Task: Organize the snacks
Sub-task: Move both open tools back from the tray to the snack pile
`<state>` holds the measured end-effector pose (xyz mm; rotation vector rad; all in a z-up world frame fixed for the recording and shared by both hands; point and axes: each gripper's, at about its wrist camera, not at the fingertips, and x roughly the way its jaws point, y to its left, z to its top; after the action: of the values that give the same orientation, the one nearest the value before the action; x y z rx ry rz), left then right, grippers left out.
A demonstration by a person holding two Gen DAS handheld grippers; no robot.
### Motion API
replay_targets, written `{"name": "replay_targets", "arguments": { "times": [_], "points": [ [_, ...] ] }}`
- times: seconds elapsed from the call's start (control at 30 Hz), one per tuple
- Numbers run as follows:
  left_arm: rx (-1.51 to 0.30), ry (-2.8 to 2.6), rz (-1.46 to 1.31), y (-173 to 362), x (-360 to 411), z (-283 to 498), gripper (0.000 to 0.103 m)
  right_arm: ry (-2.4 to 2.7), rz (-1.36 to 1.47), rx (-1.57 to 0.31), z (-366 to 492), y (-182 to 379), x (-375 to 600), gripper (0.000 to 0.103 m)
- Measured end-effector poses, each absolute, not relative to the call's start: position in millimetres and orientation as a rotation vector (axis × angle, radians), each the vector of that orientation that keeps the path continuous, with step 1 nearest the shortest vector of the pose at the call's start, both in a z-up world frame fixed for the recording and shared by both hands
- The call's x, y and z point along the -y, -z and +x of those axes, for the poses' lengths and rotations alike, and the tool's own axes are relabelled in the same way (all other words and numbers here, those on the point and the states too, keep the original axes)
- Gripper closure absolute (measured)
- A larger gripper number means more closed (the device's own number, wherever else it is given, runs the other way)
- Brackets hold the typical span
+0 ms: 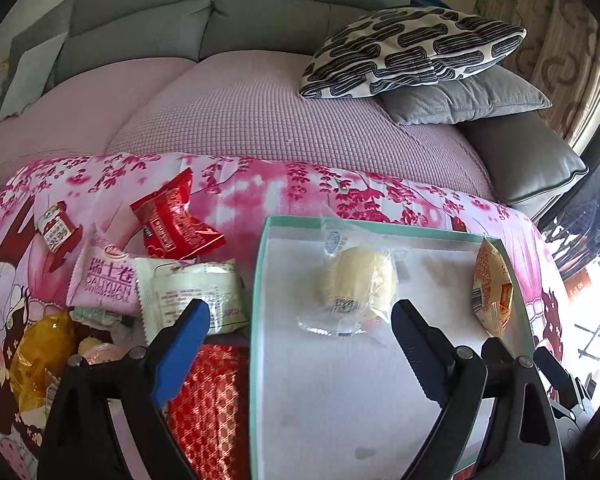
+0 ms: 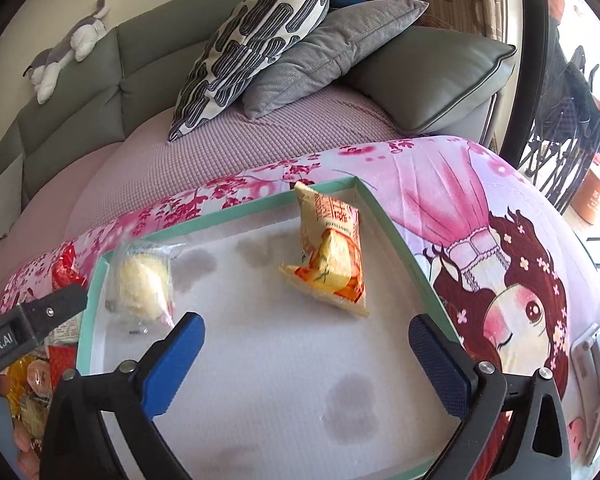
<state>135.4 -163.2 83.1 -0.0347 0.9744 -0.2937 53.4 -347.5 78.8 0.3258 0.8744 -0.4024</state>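
The shallow mint-rimmed white cardboard tray (image 1: 260, 280) already holds two snacks. Left of it lies the loose pile, where the white crinkled snack packet (image 1: 188, 292) rests just beyond the left gripper (image 1: 300, 316), long axis crosswise. Both the left gripper and the right gripper (image 2: 306, 330) are spread and empty; the left is nearer.

One shallow box (image 1: 260, 280). Two wrapped snacks inside it: pale bun (image 1: 356, 282), orange packet (image 1: 492, 292). At least six snacks heaped left. Two cushions far right.
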Motion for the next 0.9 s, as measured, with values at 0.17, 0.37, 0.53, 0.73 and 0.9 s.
{"name": "replay_targets", "arguments": {
  "times": [0.17,0.37,0.53,0.73,0.9],
  "points": [
    [-0.909,0.265,-0.049,-87,137,112,0.004,0.411,0.285,-0.875,37,-80,324,0.000],
    [-0.889,0.213,-0.048,-79,110,91,0.003,0.420,0.326,-0.872,22,-87,307,0.000],
    [-0.875,0.141,0.009,-75,93,82,0.003,0.424,0.274,-0.886,21,-86,284,0.000],
    [-0.869,0.061,-0.013,-75,70,78,0.003,0.365,0.233,-0.903,26,-78,258,0.000],
    [-0.898,0.033,-0.006,-69,65,76,0.003,0.359,0.197,-0.930,29,-71,243,0.000]
  ]
}}
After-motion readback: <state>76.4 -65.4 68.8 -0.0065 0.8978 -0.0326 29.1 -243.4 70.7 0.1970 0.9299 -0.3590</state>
